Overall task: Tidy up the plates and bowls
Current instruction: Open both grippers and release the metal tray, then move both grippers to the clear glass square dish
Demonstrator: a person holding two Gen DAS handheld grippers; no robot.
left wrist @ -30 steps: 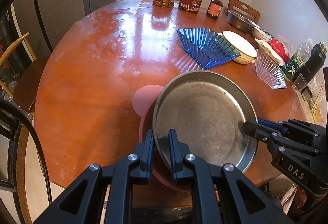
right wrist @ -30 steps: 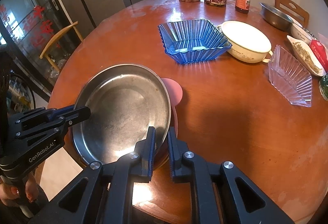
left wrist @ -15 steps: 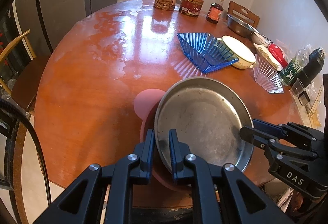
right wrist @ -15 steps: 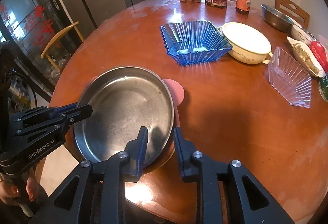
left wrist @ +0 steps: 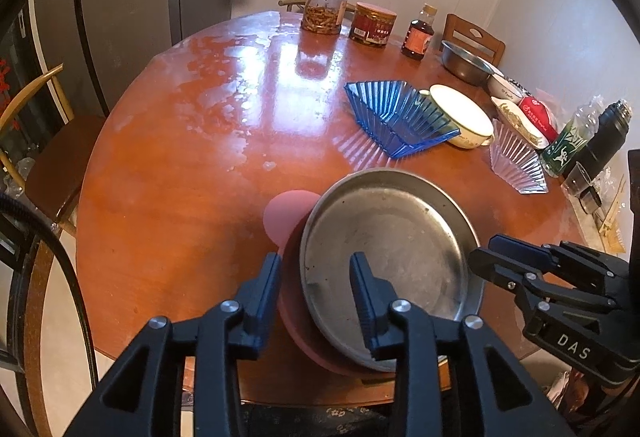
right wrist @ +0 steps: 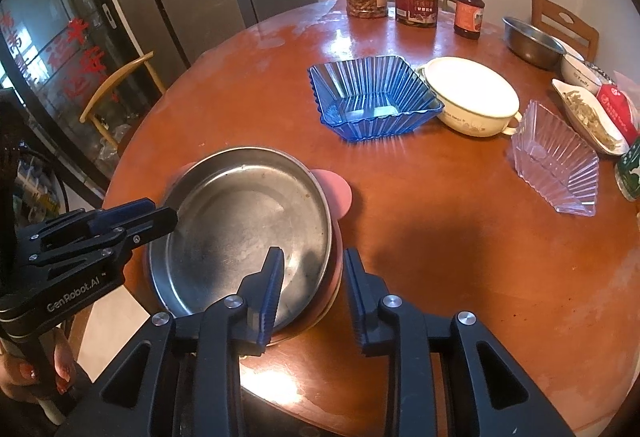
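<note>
Round glossy wooden table (left wrist: 192,173): dull round steel plate (left wrist: 384,253) sits on pink plastic plate (left wrist: 286,211). Left gripper (left wrist: 316,283) jaws opening, near rim between fingers, unpressed. Right gripper (right wrist: 312,283) parted, straddling opposite rim. Next dishes lie beyond fingertips.

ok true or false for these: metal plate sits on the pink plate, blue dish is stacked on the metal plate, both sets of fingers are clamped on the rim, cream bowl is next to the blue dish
1. The metal plate sits on the pink plate: true.
2. The blue dish is stacked on the metal plate: false, it stands apart on the table.
3. Both sets of fingers are clamped on the rim: false, the left gripper is opening and the right gripper is open; each only straddles the rim.
4. The cream bowl is beside the blue dish: true.
</note>
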